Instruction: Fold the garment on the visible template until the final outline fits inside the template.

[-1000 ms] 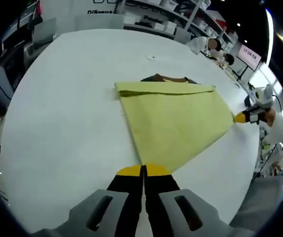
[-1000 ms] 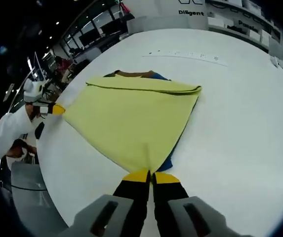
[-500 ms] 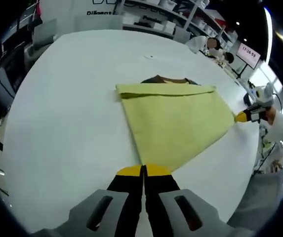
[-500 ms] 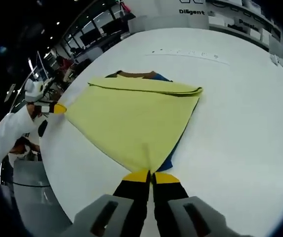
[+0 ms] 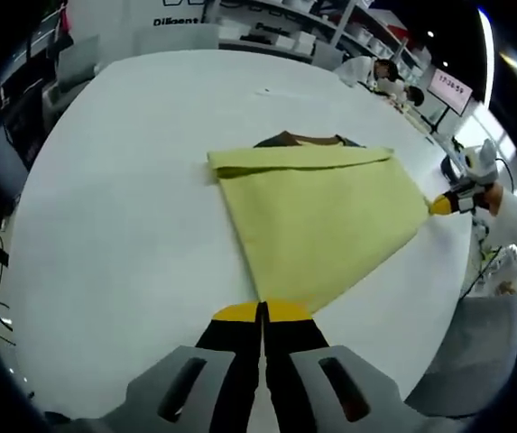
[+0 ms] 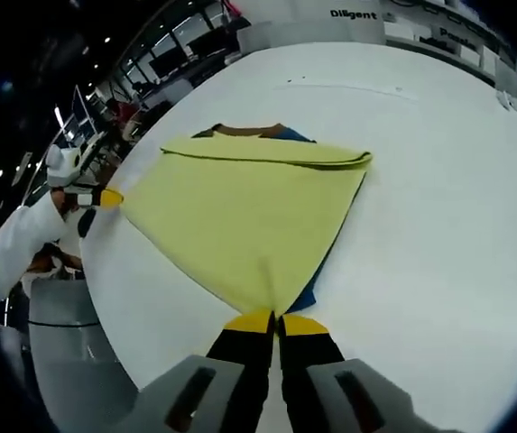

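Both tongs (image 5: 262, 311) (image 6: 276, 317) clamped closed, held apart.

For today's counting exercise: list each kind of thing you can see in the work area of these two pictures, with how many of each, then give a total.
Garments: 1, yellow with blue and brown showing
Grippers: 2, left and right, each shut on a corner of the garment
Tables: 1, white
Total: 4

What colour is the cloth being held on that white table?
The folded cloth garment is pale yellow, with blue showing underneath at its edge; the right gripper view shows it best.
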Action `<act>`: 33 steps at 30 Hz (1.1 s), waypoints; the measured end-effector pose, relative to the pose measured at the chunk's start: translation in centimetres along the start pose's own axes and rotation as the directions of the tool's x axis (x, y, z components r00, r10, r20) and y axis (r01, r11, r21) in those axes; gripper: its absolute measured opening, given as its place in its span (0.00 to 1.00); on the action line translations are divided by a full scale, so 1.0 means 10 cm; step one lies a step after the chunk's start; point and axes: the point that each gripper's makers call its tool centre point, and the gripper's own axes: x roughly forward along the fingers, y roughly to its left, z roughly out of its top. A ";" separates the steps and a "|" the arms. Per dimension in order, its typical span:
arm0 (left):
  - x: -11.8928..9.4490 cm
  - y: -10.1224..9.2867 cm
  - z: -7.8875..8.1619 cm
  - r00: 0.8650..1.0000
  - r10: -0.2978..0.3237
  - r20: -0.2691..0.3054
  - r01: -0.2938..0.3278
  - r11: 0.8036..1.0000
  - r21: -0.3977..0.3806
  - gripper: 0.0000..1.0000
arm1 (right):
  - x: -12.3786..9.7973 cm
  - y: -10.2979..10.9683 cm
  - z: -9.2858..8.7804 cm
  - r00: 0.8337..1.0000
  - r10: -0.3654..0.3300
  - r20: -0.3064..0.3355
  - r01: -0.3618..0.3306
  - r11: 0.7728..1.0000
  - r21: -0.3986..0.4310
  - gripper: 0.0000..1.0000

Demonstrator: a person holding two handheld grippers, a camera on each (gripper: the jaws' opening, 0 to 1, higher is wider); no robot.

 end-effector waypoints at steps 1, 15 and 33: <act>-0.01 -0.01 -0.03 1.000 0.001 -0.003 -0.001 1.000 0.001 0.00 | 0.00 0.00 -0.01 1.000 0.001 -0.001 -0.001 1.000 0.000 0.00; -0.13 -0.14 -0.32 1.000 0.000 -0.014 0.000 1.000 -0.006 0.00 | -0.08 0.11 -0.29 0.999 0.027 -0.025 -0.026 1.000 0.013 0.00; -0.13 -0.18 -0.35 1.000 -0.020 -0.020 0.019 0.999 -0.037 0.00 | -0.07 0.11 -0.38 0.998 0.025 -0.049 -0.025 1.000 -0.005 0.00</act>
